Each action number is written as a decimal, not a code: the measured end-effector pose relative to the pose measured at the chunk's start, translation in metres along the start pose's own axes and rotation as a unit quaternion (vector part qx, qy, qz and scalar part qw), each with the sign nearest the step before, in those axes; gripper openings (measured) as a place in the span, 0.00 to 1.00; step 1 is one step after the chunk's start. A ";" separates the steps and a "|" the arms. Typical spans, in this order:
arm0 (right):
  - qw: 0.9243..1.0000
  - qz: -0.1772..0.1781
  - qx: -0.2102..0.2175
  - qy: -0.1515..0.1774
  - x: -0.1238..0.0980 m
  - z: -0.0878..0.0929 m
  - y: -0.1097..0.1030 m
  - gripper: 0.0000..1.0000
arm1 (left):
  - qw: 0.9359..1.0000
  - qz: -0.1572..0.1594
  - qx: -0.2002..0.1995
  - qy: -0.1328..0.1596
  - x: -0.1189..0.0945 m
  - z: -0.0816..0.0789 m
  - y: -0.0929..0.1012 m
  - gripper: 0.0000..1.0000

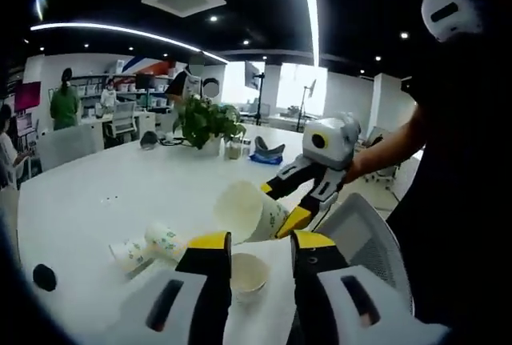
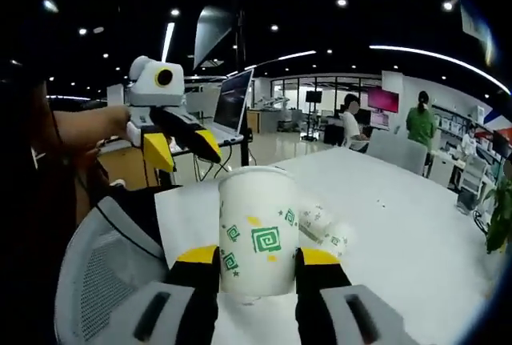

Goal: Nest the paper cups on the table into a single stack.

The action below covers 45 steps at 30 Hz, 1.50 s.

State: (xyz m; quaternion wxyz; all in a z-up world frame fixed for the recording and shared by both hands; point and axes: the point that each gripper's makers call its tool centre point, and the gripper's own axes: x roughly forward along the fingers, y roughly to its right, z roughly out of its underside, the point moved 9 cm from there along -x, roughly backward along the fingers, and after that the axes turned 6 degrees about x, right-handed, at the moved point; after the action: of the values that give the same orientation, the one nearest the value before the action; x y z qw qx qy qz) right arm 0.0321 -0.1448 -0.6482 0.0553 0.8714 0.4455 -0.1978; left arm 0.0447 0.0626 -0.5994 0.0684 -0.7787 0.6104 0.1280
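My right gripper (image 2: 258,255) is shut on a white paper cup (image 2: 258,229) with green square-spiral prints, gripping it by its sides. In the left gripper view that cup (image 1: 244,210) is tilted, its mouth turned toward the camera, with the right gripper (image 1: 280,205) behind it. My left gripper (image 1: 260,241) is open, its yellow-tipped jaws apart above an upright empty cup (image 1: 248,274) on the white table (image 1: 96,193). Two more printed cups (image 1: 148,245) lie on their sides to the left. They also lie just past the held cup as the fallen cups (image 2: 324,225). The left gripper (image 2: 186,151) hovers, holding nothing.
A grey mesh chair (image 2: 104,273) stands at the table's near edge. A potted plant (image 1: 206,125) and a blue object (image 1: 268,153) sit at the far side, and a small black object (image 1: 44,277) lies near the left edge. People stand among desks in the background.
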 end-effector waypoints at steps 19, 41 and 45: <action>0.996 -0.036 -0.083 0.003 0.007 -0.005 -0.019 0.36 | 0.998 0.062 0.003 -0.026 0.014 0.005 0.007 0.16; 0.988 -0.029 -0.150 -0.003 0.011 -0.004 -0.031 0.38 | 0.995 0.101 0.008 -0.020 0.017 0.006 0.014 0.00; 0.993 -0.019 -0.114 0.006 0.010 -0.003 -0.027 0.46 | 0.995 0.100 0.011 -0.022 0.017 0.006 0.014 0.00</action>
State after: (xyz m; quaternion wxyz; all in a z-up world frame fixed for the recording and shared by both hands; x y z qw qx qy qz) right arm 0.0170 -0.1205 -0.6475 0.1477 0.8520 0.4818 -0.1417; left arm 0.0338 0.0450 -0.6090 0.0769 -0.7099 0.6850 0.1445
